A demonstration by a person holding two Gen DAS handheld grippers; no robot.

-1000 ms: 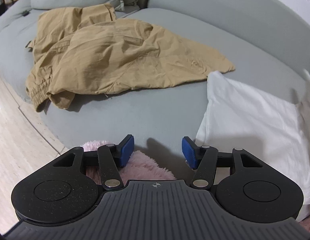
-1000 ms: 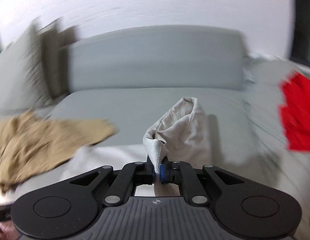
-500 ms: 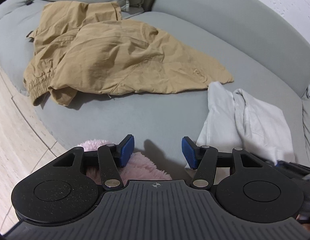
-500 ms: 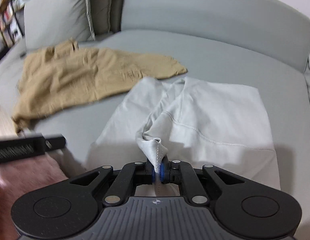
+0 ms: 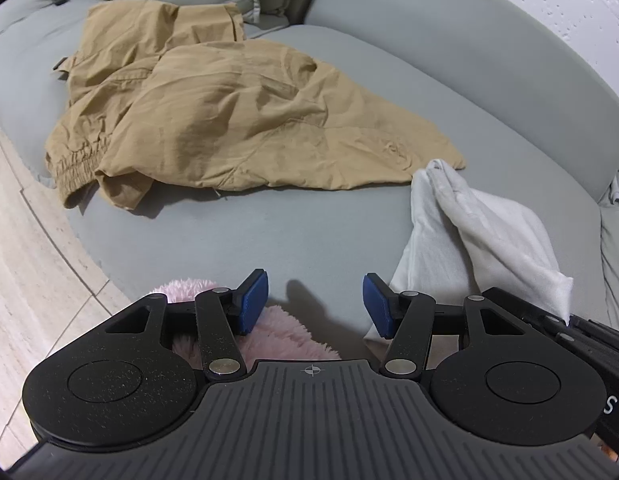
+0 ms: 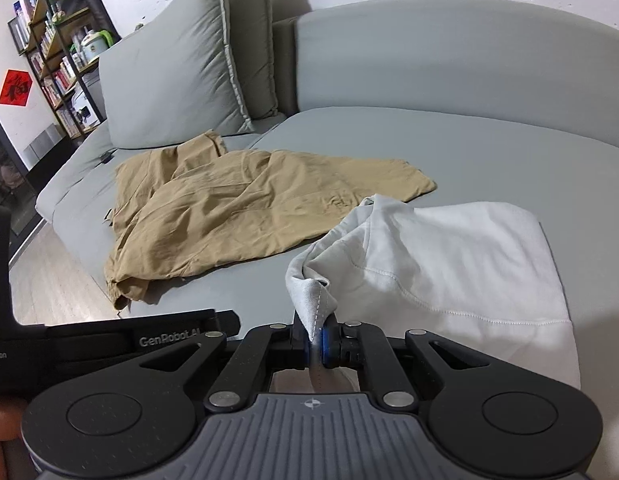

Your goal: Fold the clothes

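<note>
A white garment lies partly folded on the grey sofa seat; my right gripper is shut on a stitched corner of it, pulled up into a peak. In the left wrist view the same white garment sits at the right. My left gripper hovers open over the seat's front edge, nothing between its blue pads, left of the white cloth. Crumpled tan trousers lie further back on the seat, their hem touching the white garment; they also show in the right wrist view as tan trousers.
Grey cushions lean at the sofa's back left. A pink fluffy thing sits below the left gripper. Pale floor runs along the sofa's left edge. A bookshelf stands against the far wall.
The right gripper has carried the white corner to the left across the garment and lower, doubling the cloth over. The left gripper has hardly moved and stays open.
</note>
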